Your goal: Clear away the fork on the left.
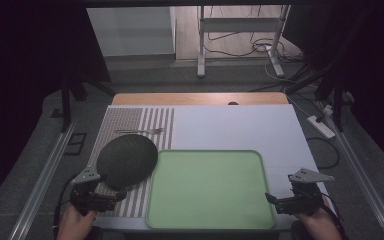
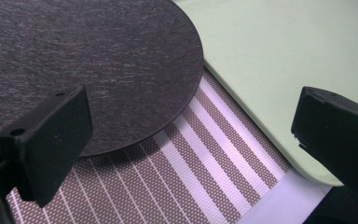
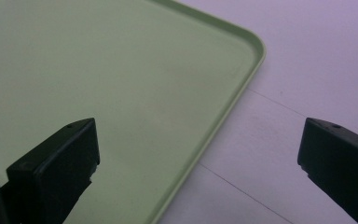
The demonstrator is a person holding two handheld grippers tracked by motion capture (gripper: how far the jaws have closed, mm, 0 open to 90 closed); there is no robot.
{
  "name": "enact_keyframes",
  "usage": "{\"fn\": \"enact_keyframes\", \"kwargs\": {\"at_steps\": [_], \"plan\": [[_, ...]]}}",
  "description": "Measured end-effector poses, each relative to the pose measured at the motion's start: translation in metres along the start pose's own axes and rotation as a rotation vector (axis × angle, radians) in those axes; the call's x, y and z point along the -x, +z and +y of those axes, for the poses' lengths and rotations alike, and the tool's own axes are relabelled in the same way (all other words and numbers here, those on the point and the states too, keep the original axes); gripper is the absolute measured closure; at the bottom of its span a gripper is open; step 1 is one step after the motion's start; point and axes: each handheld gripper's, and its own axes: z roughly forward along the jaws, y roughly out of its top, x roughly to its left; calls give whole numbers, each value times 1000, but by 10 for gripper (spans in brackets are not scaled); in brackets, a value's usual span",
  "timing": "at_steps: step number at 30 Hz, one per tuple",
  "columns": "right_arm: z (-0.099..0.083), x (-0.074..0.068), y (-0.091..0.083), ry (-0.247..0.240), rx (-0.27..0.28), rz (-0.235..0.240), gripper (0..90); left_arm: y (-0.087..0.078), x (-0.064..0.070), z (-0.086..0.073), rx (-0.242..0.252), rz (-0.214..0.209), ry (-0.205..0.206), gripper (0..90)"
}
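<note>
While both hands sit at the near edge of the table (image 1: 280, 131), the left gripper (image 1: 111, 196) is held low over the striped placemat (image 1: 130, 122), just beside the near rim of the dark round plate (image 1: 127, 161). In the left gripper view its jaws stand wide apart, nothing between them but the placemat's stripes; one jaw lies over the plate's edge, the other over the corner of the green tray (image 2: 279, 56). No contact with the plate can be made out.

Right gripper (image 1: 274, 201): held at the tray's near right corner, jaws likewise spread wide and empty. In the right gripper view one jaw hangs above the tray floor, the other above the white table cover beside it, with the tray's raised rim (image 3: 242, 88) running between them.

Plate: lies on the placemat, left of the tray, its right edge reaching to the tray's left rim or slightly over it. Matte, dark grey, nothing on it. Whether it is tipped or flat, I cannot tell.

Tray (image 1: 210, 187): centred on the near half of the table, nothing in it.

Beyond the plate, a fork (image 1: 139, 131) lies crosswise on the placemat, well apart from both grippers. Past the white cover a strip of bare wood tabletop shows at the far edge, then grey floor, a metal stand and loose cables.
</note>
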Motion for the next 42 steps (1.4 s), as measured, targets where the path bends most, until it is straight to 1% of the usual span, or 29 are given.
{"fn": "enact_keyframes", "kwargs": {"at_steps": [3, 4, 6, 8, 9, 11, 16, 17, 18, 21, 28, 31, 37, 42], "plan": [[0, 0, 0, -1, -1, 0, 0, 3, -2, 2, -4, 3, 4, 0], [0, 0, 0, -2, -1, 0, 0, 4, -3, 3, -9, 2, 0, 0], [0, 0, 0, -5, -3, -1, 0, 7, -5, 5, -15, -7, -25, 0], [0, 0, 0, -4, -2, -1, 0, 10, -6, 7, -16, -21, -38, 0], [0, 0, 0, -4, -2, -1, 0, 11, -7, 9, -22, -18, -35, 0], [0, 0, 0, -2, -2, -1, 0, 15, -7, 13, -34, -3, -13, 0], [0, -1, 1, -6, -5, 1, 0, 19, -11, 20, -39, -5, -8, 0], [0, -1, 1, -6, -4, 2, 0, 22, -14, 22, -52, -5, -7, 0], [0, -1, 1, -6, -4, 2, 0, 22, -14, 22, -52, -5, -7, 0], [0, -1, 1, -8, -5, 2, 0, 28, -20, 27, -60, -2, -8, 0], [0, -1, 1, -11, -8, 2, 0, 34, -25, 35, -61, 4, -7, 0], [0, -1, 1, -12, -9, 2, 0, 37, -28, 38, -63, 8, 0, 0], [0, -1, 1, -15, -11, 1, 0, 44, -34, 43, -72, 8, -10, 0], [0, -1, 2, -16, -12, 3, 0, 51, -39, 48, -82, 8, -30, 0]]}}
